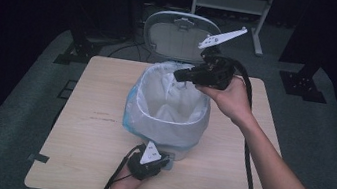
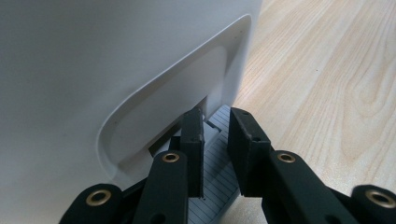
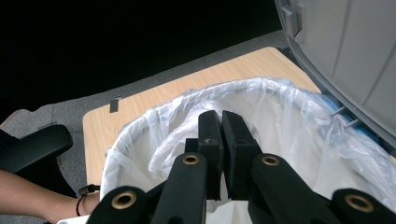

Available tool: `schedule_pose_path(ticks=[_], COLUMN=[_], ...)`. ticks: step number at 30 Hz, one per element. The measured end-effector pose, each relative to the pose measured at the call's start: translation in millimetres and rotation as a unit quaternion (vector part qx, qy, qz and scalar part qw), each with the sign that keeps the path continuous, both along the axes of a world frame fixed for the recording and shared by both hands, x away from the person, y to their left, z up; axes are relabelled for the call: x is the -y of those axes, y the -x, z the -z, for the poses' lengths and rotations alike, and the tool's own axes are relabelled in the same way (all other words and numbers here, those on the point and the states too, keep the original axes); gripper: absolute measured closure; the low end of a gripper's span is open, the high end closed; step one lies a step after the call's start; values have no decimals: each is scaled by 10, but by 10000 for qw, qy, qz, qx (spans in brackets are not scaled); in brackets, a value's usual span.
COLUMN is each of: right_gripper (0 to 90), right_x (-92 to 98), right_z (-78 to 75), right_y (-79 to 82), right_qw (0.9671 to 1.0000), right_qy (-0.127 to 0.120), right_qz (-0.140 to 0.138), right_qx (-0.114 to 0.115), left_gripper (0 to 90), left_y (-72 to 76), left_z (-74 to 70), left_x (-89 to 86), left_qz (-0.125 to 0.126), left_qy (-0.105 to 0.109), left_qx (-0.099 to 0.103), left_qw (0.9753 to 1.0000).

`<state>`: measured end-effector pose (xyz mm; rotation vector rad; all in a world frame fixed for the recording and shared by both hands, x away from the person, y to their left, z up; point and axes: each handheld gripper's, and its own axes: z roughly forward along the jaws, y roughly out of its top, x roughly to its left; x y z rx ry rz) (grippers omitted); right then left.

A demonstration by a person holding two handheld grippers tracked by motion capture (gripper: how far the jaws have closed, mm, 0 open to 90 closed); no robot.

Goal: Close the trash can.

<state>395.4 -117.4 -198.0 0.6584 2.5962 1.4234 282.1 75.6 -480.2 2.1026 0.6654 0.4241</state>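
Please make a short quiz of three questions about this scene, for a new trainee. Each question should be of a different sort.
1. True or false: the lid of the bin stands open.
2. The left tongs are at: A) the bag's rim, B) the pedal at the bin's foot, C) the table's edge.
3. Fill in: the right tongs are above the mouth of the white plastic ____ that lines the bin.

Key: 1 true; 2 B; 3 bag.

Grey carpet floor (image 1: pixel 336 145), dark surroundings
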Motion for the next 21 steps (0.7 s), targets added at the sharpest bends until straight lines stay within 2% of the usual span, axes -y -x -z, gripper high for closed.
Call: schedule_pose_path(ticks=[17, 18, 19, 21], right_gripper=[856, 843, 776, 725], right_x=[-133, -140, -152, -171], right_z=[96, 99, 104, 119], right_y=[-33, -33, -35, -40], right_qw=[9999, 9998, 9998, 9996], right_qy=[121, 126, 162, 275], right_qz=[-98, -105, -87, -62], right_qx=[-50, -65, -70, -63], left_gripper=[760, 760, 760, 760], left_y=[-2, -3, -3, -1], left_z=[-3, -3, -3, -1], left_x=[-5, -5, -5, -1], left_qz=[8, 9, 9, 2], left_qy=[-24, -23, -22, -1], left_qx=[-2, -4, -4, -4], left_qw=[10000, 10000, 10000, 10000])
